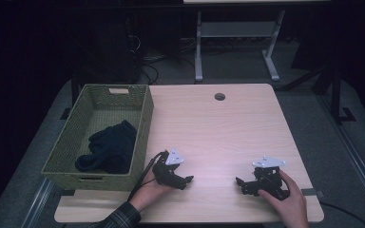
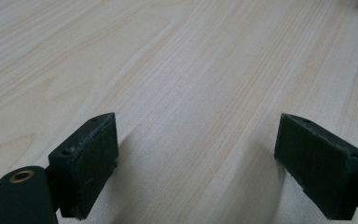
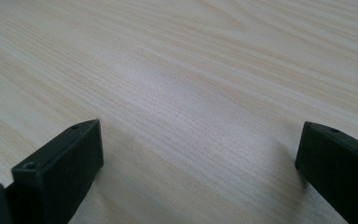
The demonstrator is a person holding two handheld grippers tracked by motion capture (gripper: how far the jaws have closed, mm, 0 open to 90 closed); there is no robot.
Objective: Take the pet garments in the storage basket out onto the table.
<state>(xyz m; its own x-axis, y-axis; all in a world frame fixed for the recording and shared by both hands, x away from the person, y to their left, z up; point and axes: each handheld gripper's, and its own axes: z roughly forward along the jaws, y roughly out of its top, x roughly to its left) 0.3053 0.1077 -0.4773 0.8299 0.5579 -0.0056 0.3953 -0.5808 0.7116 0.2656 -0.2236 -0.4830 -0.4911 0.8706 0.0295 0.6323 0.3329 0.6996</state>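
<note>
My left gripper and right gripper rest on the pale wooden table, jaws spread wide, nothing between them.

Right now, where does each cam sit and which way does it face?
High view: fixed above the person's side, looking forward and down on the table, the basket with dark cloth, both hands and tools.
Left gripper view: rides the left tool, looking along its open jaws at bare wood.
Right gripper view: rides the right tool, open jaws over bare wood.
Shared: the same tabletop.
</note>
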